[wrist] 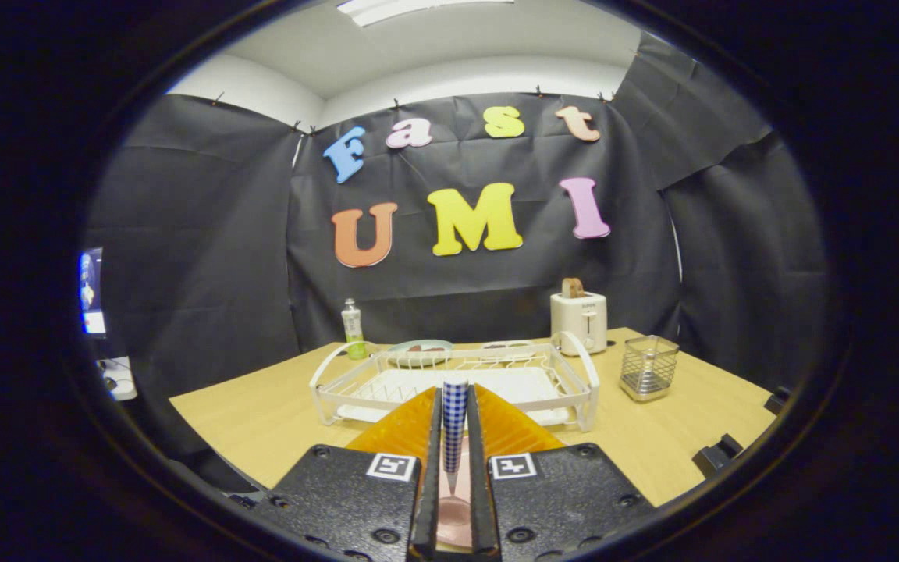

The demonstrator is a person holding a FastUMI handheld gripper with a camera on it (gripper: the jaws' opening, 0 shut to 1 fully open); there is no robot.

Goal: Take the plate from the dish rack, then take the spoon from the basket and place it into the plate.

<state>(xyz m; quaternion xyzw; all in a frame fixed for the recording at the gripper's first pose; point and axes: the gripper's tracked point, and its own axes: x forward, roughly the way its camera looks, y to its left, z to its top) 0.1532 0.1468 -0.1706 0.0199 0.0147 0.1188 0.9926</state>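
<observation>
My gripper (455, 394) is shut on a spoon (455, 425) with a blue-and-white checked handle. The handle stands up between the fingers, and the spoon's pale pink end shows low between them. Beyond the fingers a white wire dish rack (574, 367) sits on the wooden table (262, 421), with no dishes standing in it. Just behind the rack lie a greenish plate (418, 350) and a paler plate (507, 346). A small metal mesh basket (648, 367) stands to the right of the rack.
A white toaster (579, 320) with a slice of bread in it stands behind the rack's right end. A clear bottle of green liquid (353, 329) stands behind its left end. Dark clamps (719, 453) sit on the table's right edge.
</observation>
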